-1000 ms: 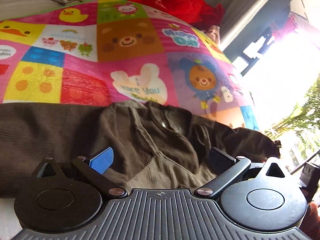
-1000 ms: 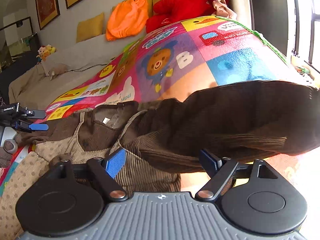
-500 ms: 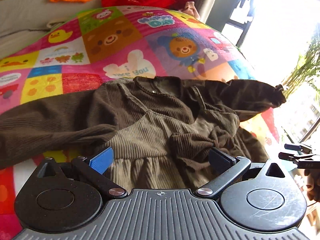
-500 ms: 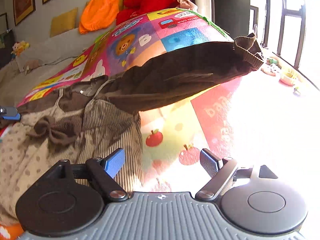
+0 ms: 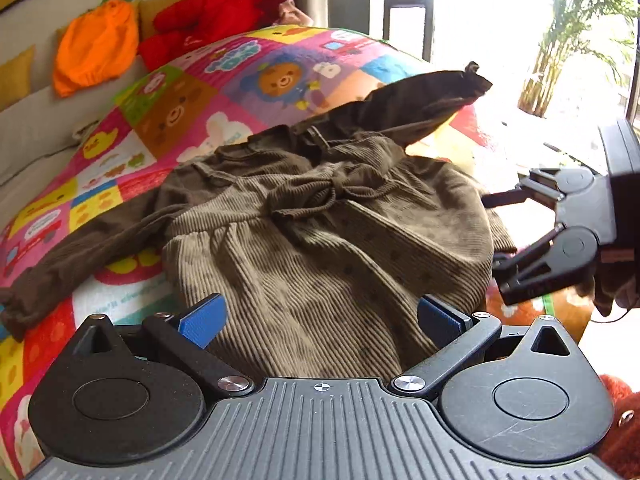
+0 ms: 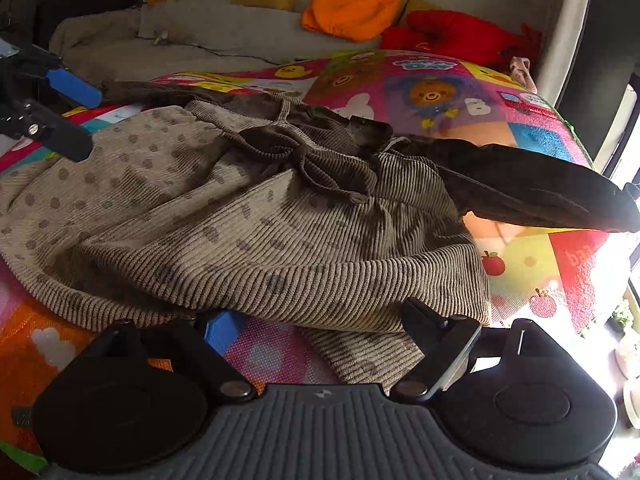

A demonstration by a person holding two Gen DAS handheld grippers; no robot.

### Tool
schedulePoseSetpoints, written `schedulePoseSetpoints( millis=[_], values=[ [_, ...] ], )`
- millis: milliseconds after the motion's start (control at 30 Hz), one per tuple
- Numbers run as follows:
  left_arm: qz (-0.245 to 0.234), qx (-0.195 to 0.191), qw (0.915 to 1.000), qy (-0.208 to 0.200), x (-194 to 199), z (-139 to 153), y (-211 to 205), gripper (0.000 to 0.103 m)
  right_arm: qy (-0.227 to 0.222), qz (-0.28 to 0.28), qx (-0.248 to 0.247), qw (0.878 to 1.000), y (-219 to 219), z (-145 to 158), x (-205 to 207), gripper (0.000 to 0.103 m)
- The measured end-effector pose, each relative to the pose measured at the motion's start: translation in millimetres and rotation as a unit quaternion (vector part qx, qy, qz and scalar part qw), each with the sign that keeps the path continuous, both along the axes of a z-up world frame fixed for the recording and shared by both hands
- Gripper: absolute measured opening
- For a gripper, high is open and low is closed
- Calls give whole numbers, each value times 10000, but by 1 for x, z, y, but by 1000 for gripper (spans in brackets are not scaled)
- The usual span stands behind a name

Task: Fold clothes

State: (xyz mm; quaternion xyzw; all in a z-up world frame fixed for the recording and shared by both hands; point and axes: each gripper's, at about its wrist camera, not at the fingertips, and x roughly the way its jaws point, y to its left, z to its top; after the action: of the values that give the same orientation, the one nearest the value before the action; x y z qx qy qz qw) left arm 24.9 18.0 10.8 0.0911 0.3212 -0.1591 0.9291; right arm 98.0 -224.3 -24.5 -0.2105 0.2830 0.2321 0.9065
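Note:
A brown corduroy child's dress (image 5: 320, 240) with a dotted tan skirt, a bow and dark sleeves lies face up on a colourful play mat (image 5: 180, 108). My left gripper (image 5: 320, 316) is open and empty over the skirt hem. My right gripper (image 6: 320, 320) is open at the skirt's bottom edge, its jaws either side of the hem (image 6: 360, 288). The dress fills the right wrist view (image 6: 260, 208). One dark sleeve (image 5: 420, 104) stretches right, the other (image 5: 80, 256) stretches left. The right gripper also shows in the left wrist view (image 5: 496, 232).
An orange pumpkin cushion (image 5: 96, 52) and a red plush toy (image 5: 212, 20) lie at the mat's far end by a grey sofa (image 6: 180, 40). A bright window (image 5: 520, 40) with plants is on the right. The left gripper shows at the left edge (image 6: 60, 116).
Both grippers have pulled back from the sleeves toward the skirt hem. The sleeves now lie spread out to each side. Both grippers stay open.

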Motion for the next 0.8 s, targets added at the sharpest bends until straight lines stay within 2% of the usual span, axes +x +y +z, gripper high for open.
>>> schedulePoseSetpoints(
  millis=[167, 233, 300, 433, 600, 700, 800],
  values=[
    [61, 1052, 9944, -64, -28, -25, -3, 103, -66, -210, 280, 9994, 4, 11, 7, 85],
    [292, 1446, 9890, -145, -27, -34, 1, 103, -105, -180, 247, 9995, 6, 13, 4, 86],
    [658, 1621, 9843, -231, -18, -36, 12, 103, -113, -168, 208, 9996, 6, 13, 2, 86],
    [1433, 1386, 9790, -419, 2, -22, 38, 103, -97, -178, 172, 9996, 4, 13, -1, 86],
    [2232, 1059, 9667, -673, 17, -1, 63, 103, -30, -89, 161, 9998, 2, 10, -7, 86],
    [2305, 897, 9665, -685, 18, 6, 67, 103, 110, 338, 190, 9992, -1, 8, -22, 91],
    [2193, 927, 9691, -644, 16, 4, 62, 103, 249, 917, 195, 9953, -4, 5, -44, 94]
  ],
)
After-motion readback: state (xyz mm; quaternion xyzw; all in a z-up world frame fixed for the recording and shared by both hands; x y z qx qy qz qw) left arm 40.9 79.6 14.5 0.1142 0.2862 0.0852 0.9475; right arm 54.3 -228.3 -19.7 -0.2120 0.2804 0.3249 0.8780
